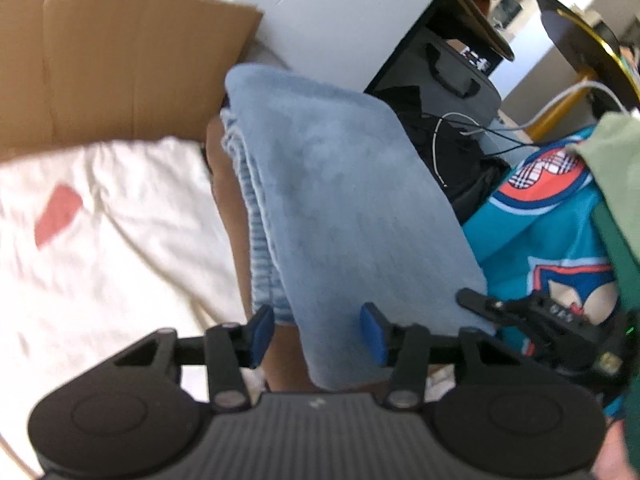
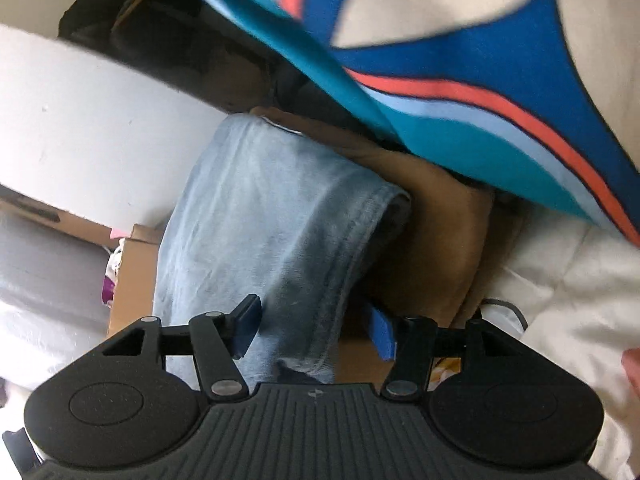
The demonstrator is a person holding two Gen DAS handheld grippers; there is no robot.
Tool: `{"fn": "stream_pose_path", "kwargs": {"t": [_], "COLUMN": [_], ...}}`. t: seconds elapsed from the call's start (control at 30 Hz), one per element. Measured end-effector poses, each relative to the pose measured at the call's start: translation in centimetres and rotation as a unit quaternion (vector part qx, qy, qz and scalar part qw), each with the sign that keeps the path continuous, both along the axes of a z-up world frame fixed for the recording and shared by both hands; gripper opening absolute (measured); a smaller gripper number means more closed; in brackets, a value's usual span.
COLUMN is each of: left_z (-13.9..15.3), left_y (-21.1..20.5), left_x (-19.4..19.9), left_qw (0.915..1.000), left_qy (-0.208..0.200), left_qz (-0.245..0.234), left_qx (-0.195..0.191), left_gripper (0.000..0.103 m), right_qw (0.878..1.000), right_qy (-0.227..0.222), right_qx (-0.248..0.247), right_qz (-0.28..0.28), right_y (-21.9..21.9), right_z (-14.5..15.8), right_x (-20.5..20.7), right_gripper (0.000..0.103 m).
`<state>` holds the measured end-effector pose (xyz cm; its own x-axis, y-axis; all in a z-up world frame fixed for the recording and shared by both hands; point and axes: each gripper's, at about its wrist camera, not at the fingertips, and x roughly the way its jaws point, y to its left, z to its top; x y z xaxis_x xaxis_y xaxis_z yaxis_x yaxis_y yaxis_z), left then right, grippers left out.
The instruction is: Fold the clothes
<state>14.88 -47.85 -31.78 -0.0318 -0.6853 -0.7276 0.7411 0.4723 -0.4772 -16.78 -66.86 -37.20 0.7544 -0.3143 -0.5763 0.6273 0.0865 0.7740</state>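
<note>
The light blue garment (image 1: 340,208) is folded into a thick, soft rectangle of fleecy cloth, with a ribbed, stitched hem along one long edge. It lies on top of a tan folded cloth (image 2: 432,248), on a bed with a wrinkled white sheet (image 1: 100,240).

The left gripper (image 1: 318,334) stands at the near short end of the blue garment. Its blue fingers (image 1: 260,330) are apart, one on each side of the cloth's corner, and they do not press on it. The right gripper (image 2: 314,330) is also released: the hem of the blue garment hangs between its fingers (image 2: 382,334), with a gap on both sides. The other gripper's black body (image 1: 552,328) shows just right of the blue garment in the left wrist view.

Left of the garment, a flat brown cardboard flap (image 1: 120,72) rises over the sheet. Beyond the garment stands a smooth white panel (image 1: 340,12) and a dark grey bag (image 1: 448,80) with thin cables. Right of the garment, a teal jersey (image 1: 540,220) with orange, white and blue print hangs close, and in the right wrist view it covers the upper right part of the scene.
</note>
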Motion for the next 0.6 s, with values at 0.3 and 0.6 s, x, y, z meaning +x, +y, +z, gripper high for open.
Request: {"fn": "stream_pose_path", "kwargs": {"t": [0.3, 0.6], "left_z": [0.3, 1.0], "left_y": [0.7, 2.3], "left_x": [-0.2, -0.3], "left_qw": [0.9995, 0.9992], "left_qy": [0.03, 0.022], "left_qz": [-0.002, -0.016], "left_qx": [0.009, 0.029], "left_gripper": [0.023, 0.0], "right_qw": [0.999, 0.999], "right_qy": [-0.041, -0.03], "right_qx": [-0.003, -0.028], "right_qz": [0.019, 0.028], "right_y": [0.8, 1.1], "right_z": [-0.4, 1.1], "right_x": [-0.1, -0.7], "right_gripper": [0.024, 0.024]}}
